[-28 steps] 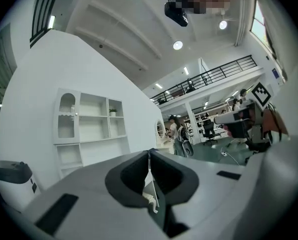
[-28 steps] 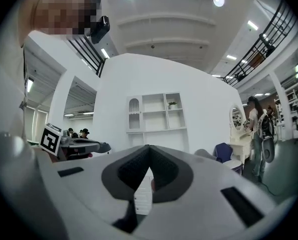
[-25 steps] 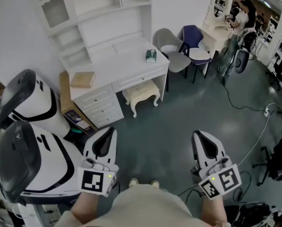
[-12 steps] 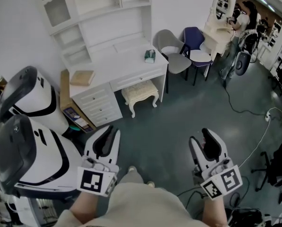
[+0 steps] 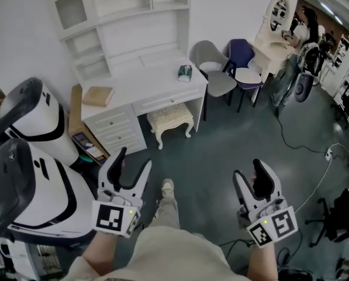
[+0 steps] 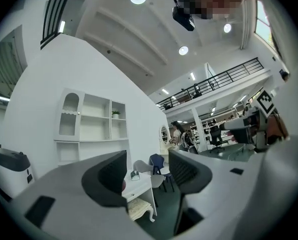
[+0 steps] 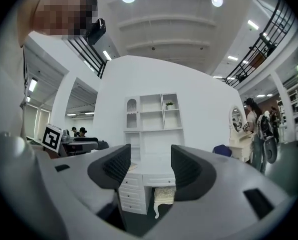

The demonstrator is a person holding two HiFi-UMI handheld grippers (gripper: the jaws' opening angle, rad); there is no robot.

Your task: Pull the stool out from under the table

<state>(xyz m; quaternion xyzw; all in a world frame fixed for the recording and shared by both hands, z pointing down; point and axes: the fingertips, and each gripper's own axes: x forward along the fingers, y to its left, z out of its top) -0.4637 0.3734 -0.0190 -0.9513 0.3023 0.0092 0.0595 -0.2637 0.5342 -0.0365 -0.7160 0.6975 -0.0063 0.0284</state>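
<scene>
Nearest, the left claw (image 5: 135,159) and right claw (image 5: 249,171) have both just been opening from pressed together. They now stand spread with nothing between them, well short of the furniture. A shoe (image 5: 168,186) has stepped forward between them. Farther off, the stool (image 5: 170,117) sits tucked under the worktop's (image 5: 145,82) right end, beside the drawers (image 5: 118,132). This looks like the approach, with the claws readied to grab.

Ahead of the left gripper (image 5: 135,160), the stool (image 5: 170,120) has a textured cream cloth seat and smooth painted legs. The worktop (image 5: 145,86) is matt white. The right gripper (image 5: 249,171) is smooth white plastic with ribbed matt black pads (image 7: 114,166).
</scene>
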